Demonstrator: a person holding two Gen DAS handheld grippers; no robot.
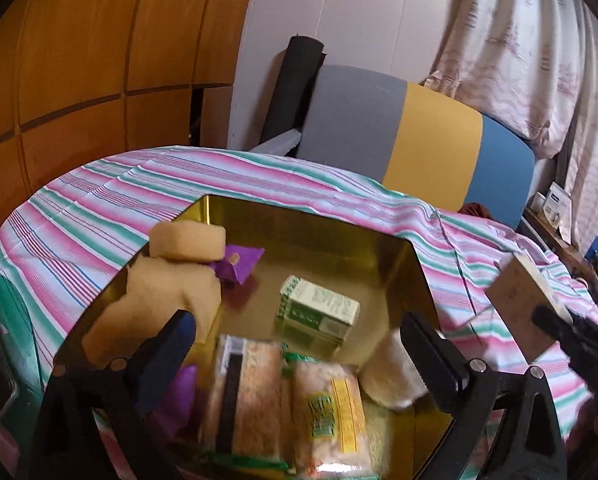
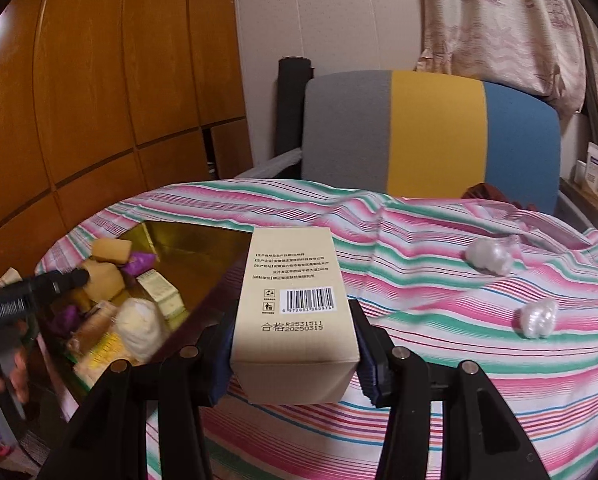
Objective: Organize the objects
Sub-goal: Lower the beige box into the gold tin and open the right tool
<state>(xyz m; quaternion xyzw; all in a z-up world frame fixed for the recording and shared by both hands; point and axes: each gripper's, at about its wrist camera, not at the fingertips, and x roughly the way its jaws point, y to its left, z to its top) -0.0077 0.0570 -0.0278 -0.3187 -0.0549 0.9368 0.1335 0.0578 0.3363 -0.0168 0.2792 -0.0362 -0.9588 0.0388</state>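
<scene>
The right gripper (image 2: 295, 364) is pinching a tall beige carton (image 2: 295, 312) between its two fingers, the barcode face turned up, holding it above the striped tablecloth (image 2: 439, 380) just beside the right edge of the gold tray (image 2: 203, 240). The left gripper (image 1: 295, 356) is hovering over the near part of that tray with its fingers spread wide and nothing between them. Inside the tray are lying a small green box (image 1: 319, 312) near the middle, purple wrappers (image 1: 239, 264) and tan sponge-like pieces (image 1: 183, 244) toward the left edge, snack packets (image 1: 283, 400) along the near edge, and a cream roll (image 1: 391, 376) toward the near right corner. Two white wads (image 2: 491, 256) are resting on the cloth well apart from the tray, toward the table's right edge.
</scene>
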